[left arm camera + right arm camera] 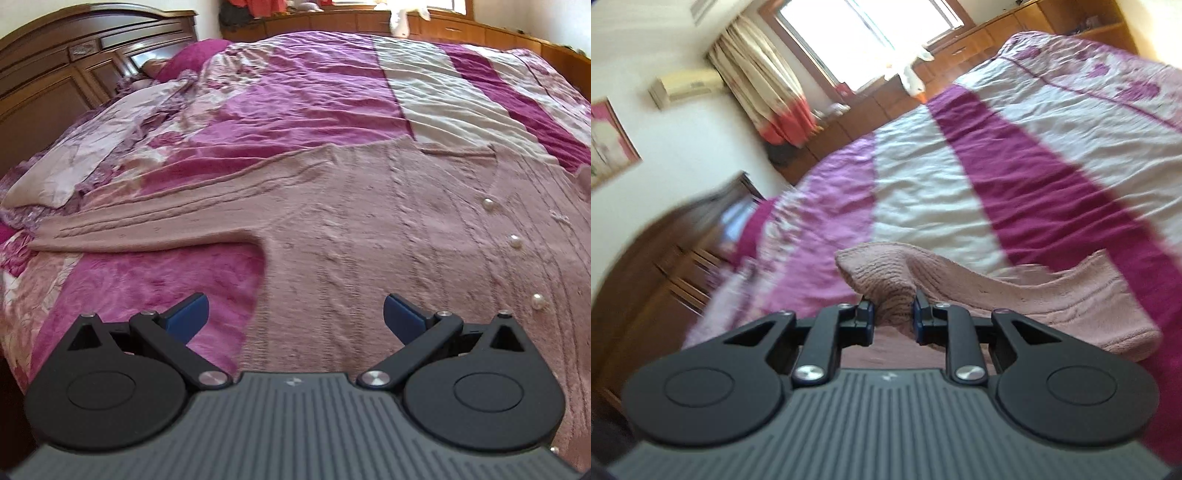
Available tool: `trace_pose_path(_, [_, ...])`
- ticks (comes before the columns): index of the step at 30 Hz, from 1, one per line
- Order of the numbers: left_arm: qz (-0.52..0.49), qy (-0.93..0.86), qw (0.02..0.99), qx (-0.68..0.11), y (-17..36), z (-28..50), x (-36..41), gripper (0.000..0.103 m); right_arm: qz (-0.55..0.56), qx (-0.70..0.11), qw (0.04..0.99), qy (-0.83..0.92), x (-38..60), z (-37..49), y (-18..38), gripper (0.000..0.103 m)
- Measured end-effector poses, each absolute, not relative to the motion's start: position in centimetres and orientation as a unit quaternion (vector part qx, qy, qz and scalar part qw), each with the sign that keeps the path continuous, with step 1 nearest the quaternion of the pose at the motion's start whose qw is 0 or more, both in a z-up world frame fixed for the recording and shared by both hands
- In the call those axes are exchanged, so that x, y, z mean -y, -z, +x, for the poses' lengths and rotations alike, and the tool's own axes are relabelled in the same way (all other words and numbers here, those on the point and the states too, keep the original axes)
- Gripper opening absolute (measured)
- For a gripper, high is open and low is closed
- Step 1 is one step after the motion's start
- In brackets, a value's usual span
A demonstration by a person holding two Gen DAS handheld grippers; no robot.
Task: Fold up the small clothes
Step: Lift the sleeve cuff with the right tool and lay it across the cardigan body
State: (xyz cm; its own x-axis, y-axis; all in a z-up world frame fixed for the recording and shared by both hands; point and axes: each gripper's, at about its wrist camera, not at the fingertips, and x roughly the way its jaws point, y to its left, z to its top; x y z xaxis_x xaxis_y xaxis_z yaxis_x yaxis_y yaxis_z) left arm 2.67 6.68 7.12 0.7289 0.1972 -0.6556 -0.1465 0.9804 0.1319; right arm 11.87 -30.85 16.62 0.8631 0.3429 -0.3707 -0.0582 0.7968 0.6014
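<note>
A dusty-pink knitted cardigan (369,229) with pearl buttons (515,242) lies flat on the bed, its left sleeve (147,225) stretched out to the left. My left gripper (295,317) hovers open over the cardigan's lower left side edge, blue pads wide apart, nothing between them. In the right wrist view my right gripper (894,319) is shut on a bunched fold of the same pink knit (897,277), lifted off the bed; the other sleeve (1089,306) trails away to the right. The view is tilted and blurred.
The bed carries a rumpled quilt (303,85) in magenta, pink and white. A dark wooden headboard (55,70) stands at the left, pillows (92,147) below it. Low wooden cabinets (443,26) run along the far wall under a window (864,33) with curtains (768,85).
</note>
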Motion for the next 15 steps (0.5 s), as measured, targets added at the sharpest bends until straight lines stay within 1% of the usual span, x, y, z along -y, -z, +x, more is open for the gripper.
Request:
trace_pose_path(6, [0.015, -0.116, 0.929, -0.351, -7.6, 1.9, -9.5, 0.103, 0.325, -0.216, 0.91, -0.139, 25.6, 13.6, -17.9, 0.023])
trace_pose_path(15, [-0.003, -0.136, 0.926, -0.353, -7.4, 1.0, -12.2, 0.103, 0.344, -0.235, 0.89, -0.186, 17.6, 15.8, -16.9, 0.023])
